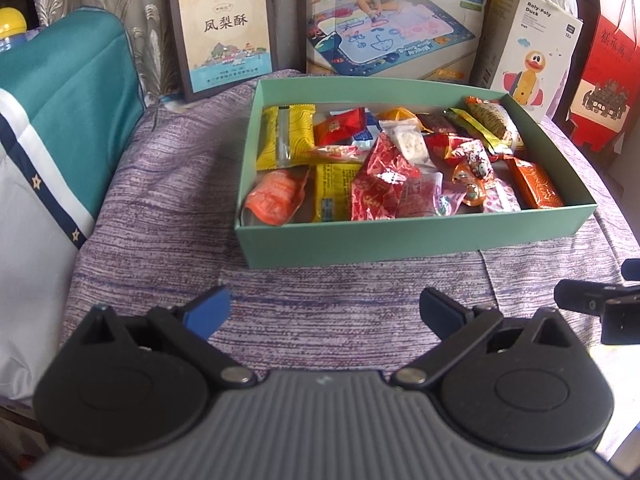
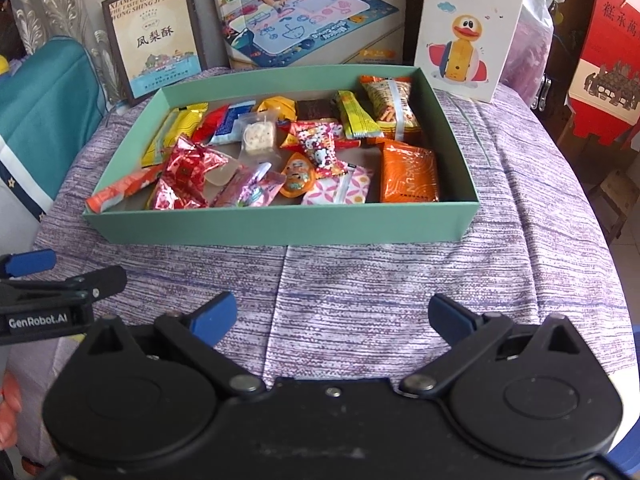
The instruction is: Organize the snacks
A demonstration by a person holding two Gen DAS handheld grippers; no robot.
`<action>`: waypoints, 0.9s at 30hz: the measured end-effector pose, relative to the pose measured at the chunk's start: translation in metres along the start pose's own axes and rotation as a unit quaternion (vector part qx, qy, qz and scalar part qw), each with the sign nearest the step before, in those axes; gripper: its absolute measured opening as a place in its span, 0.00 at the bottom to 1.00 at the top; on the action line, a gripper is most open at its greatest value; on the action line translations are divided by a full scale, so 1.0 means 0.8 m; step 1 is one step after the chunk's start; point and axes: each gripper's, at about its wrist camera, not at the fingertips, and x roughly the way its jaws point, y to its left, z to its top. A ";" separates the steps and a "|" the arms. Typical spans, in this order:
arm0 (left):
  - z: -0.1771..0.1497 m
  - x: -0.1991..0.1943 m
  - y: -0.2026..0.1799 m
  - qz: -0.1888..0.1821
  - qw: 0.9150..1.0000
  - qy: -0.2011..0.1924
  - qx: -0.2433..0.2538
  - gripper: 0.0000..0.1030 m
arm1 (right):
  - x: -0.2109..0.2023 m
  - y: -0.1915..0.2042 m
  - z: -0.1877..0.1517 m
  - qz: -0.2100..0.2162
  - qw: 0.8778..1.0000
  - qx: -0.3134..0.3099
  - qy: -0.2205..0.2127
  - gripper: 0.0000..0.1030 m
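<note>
A shallow green box [image 1: 360,240] [image 2: 280,224] sits on the purple cloth and holds several wrapped snacks: a yellow packet [image 1: 286,136] [image 2: 172,132], a shiny red packet [image 1: 380,180] [image 2: 188,172], an orange packet [image 1: 536,188] [image 2: 408,176] and a clear pouch with a white snack [image 2: 258,138]. My left gripper [image 1: 324,312] is open and empty, over the cloth in front of the box. My right gripper [image 2: 332,316] is open and empty, also in front of the box. The left gripper shows at the left edge of the right wrist view [image 2: 52,280].
Behind the box stand a pineapple-cake box [image 1: 222,28] [image 2: 156,40], a drawing-mat box [image 1: 392,28] [image 2: 308,16], a Roly-Poly Duck box [image 1: 536,56] [image 2: 468,32] and a red box [image 1: 608,60] [image 2: 608,40]. A teal and white cushion [image 1: 60,120] [image 2: 44,104] lies left.
</note>
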 end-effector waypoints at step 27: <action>0.007 -0.019 -0.004 -0.005 1.000 -0.003 0.016 1.00 | -0.020 0.000 0.006 -0.005 1.000 -0.007 -0.006 1.00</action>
